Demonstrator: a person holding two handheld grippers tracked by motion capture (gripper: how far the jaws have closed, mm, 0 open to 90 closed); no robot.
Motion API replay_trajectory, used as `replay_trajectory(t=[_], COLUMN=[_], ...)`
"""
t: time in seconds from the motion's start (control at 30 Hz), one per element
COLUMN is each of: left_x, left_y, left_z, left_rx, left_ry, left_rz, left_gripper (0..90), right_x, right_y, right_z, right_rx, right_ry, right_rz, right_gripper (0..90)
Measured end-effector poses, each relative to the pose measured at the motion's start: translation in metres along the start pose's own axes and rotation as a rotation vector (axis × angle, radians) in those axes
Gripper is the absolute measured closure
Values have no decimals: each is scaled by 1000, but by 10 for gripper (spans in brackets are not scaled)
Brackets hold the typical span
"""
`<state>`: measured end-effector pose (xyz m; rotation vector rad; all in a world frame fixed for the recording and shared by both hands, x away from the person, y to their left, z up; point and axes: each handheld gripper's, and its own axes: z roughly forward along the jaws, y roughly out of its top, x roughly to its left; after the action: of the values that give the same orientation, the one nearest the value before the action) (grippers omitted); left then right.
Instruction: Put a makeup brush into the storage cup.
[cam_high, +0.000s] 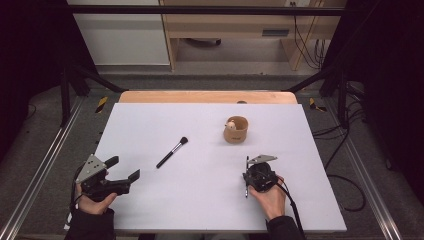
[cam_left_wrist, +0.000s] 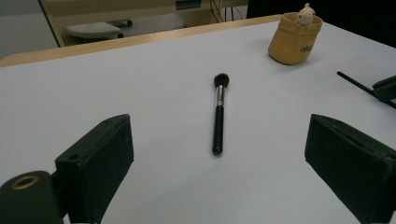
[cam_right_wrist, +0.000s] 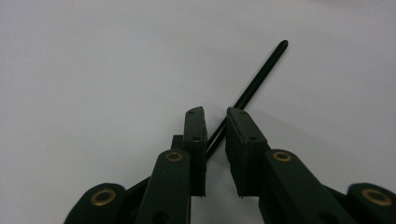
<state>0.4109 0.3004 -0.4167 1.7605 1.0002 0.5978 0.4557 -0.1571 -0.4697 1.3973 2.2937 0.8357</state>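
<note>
A white bench is seen from above, with a person's two hands coming in from the near edge, each holding a black tool.

The right tool sits at the near right of the bench. In the right gripper view its jaws stand close together around a thin black stick, which passes between them and points away over the white surface. The jaws look nearly closed on the stick (whether both pads actually press it, I cannot tell). From above, the same stick shows as a short dark line beside that tool.

The left tool rests at the near left, its jaws spread wide with nothing between them.

A makeup brush with a black handle and dark bristles lies flat near the middle of the bench, well ahead of the left tool, bristles pointing away from the person.

Farther back on the right stands a small tan cup with a little pale figure peeking over its rim.
</note>
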Motion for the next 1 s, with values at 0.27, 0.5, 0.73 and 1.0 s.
replay_trajectory(t=[0.27, 0.5, 0.73, 1.0], left_x=[1, 1, 1, 0], left_y=[0, 0, 0, 0], left_z=[-1, -1, 0, 0], left_rx=[-2, -1, 0, 0], left_ry=[3, 3, 1, 2], left_rz=[3, 3, 0, 1], left_gripper=[73, 73, 73, 74], right_x=[-4, -6, -5, -10], right_y=[-1, -2, -1, 1], right_z=[-2, -4, 0, 3], right_rx=[5, 11, -3, -26], right_ry=[-1, -13, -23, -36], right_rz=[5, 10, 18, 34], right_gripper=[807, 808, 709, 738])
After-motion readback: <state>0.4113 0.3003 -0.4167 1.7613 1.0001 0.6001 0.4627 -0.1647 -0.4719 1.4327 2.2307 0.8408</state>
